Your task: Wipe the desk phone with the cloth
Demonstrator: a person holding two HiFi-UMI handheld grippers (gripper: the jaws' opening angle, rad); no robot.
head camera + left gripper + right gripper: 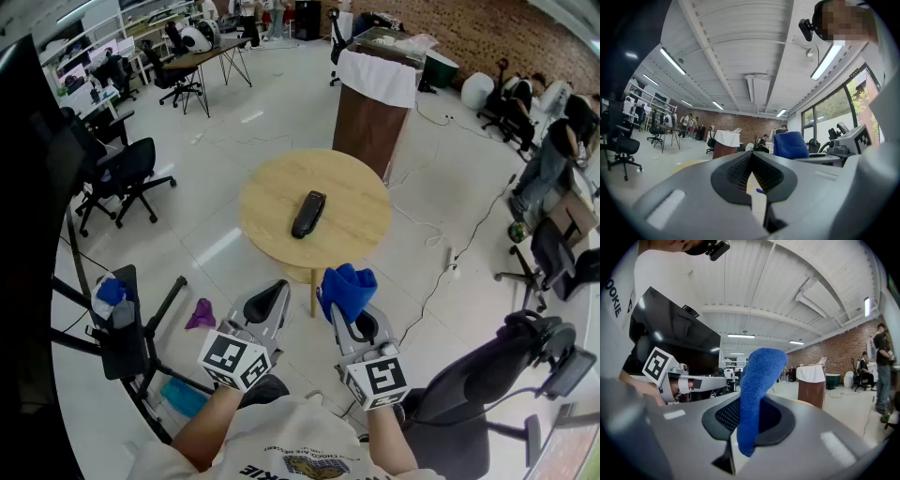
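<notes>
Approach step: right gripper [337, 307] clamped on blue cloth [349, 289], left gripper [270, 292] closed and empty, desk phone [307, 214] far ahead at centre of table [267, 183], so next move likely carries cloth onto it.

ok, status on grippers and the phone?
Left gripper shut, empty. Right gripper shut on blue cloth. Phone lying on round table, untouched, both grippers short of it. Nothing in the way.
</notes>
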